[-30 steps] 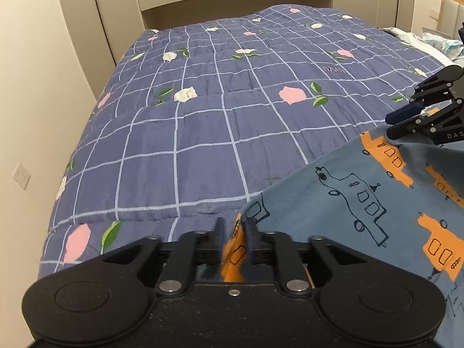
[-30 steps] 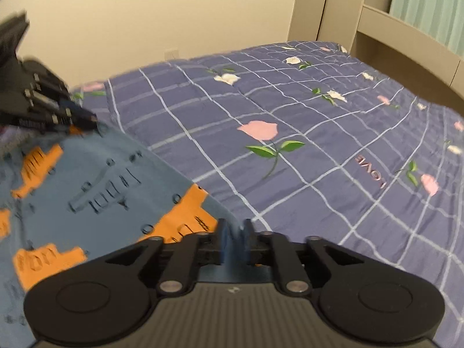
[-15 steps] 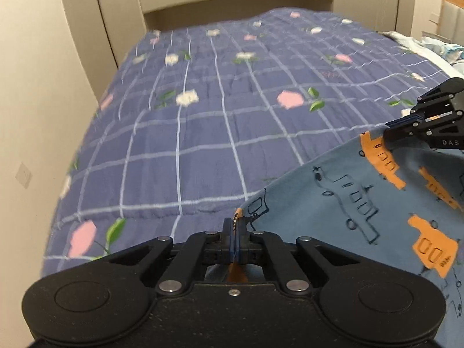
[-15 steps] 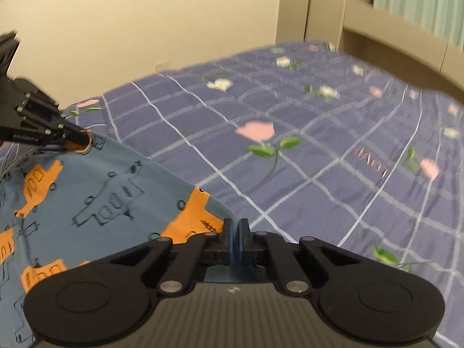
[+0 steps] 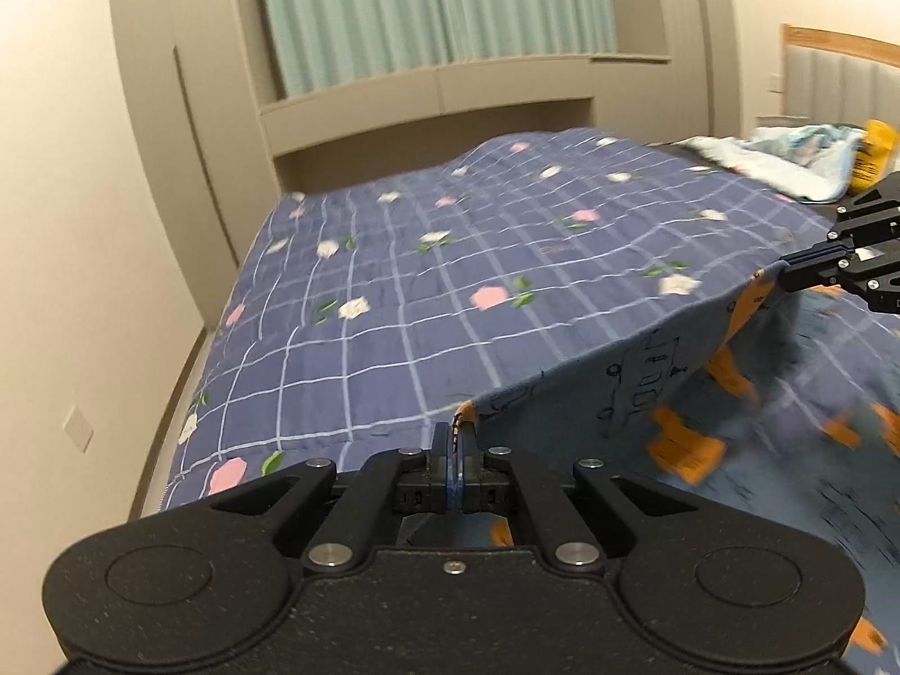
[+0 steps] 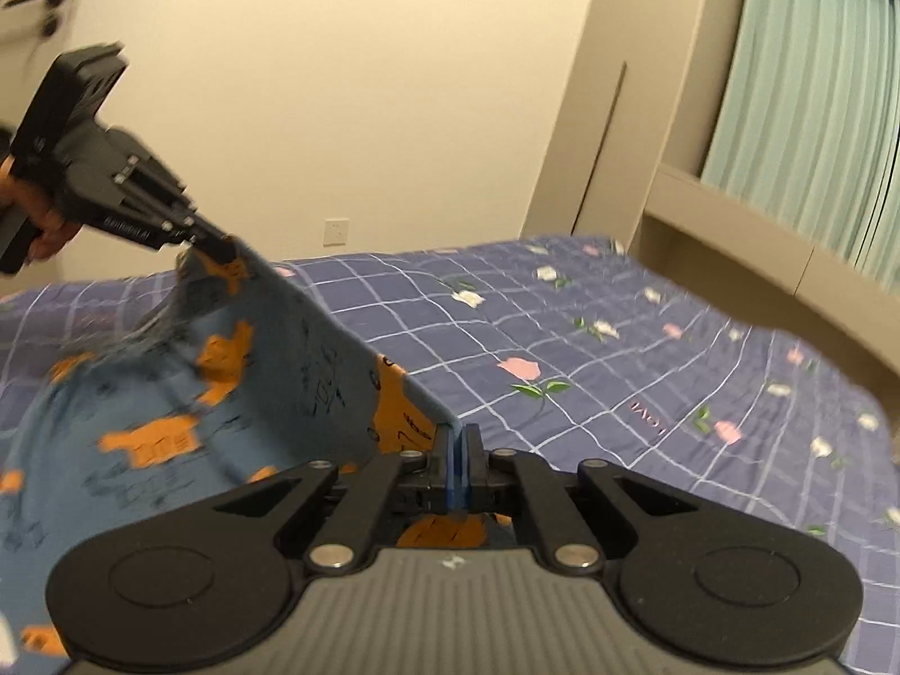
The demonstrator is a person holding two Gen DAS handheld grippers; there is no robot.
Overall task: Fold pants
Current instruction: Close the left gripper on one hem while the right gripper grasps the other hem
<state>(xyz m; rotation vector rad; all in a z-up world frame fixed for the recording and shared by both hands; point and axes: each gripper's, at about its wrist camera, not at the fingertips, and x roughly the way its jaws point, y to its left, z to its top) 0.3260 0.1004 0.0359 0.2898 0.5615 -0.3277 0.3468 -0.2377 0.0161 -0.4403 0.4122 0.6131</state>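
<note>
The pants (image 5: 647, 371) are blue-grey with orange blocks and black line drawings. They also show in the right wrist view (image 6: 270, 360). My left gripper (image 5: 454, 439) is shut on one corner of their edge. My right gripper (image 6: 458, 444) is shut on the other corner. The edge is stretched taut between the two and lifted above the bed. The rest of the pants hangs down and blurs. The right gripper also shows at the right edge of the left wrist view (image 5: 787, 273). The left gripper also shows at the upper left of the right wrist view (image 6: 225, 250).
A purple checked quilt with flowers (image 5: 422, 292) covers the bed and also fills the right wrist view (image 6: 647, 371). A cream wall (image 5: 56, 225) runs along the bed's left side. A beige shelf unit and green curtain (image 5: 439, 17) stand behind. A light blue blanket (image 5: 787, 163) lies at the far right.
Both grippers have risen with the pants' edge, lifting it off the quilt and pulling it taut. The views tilted up, so the curtain and wall now show.
</note>
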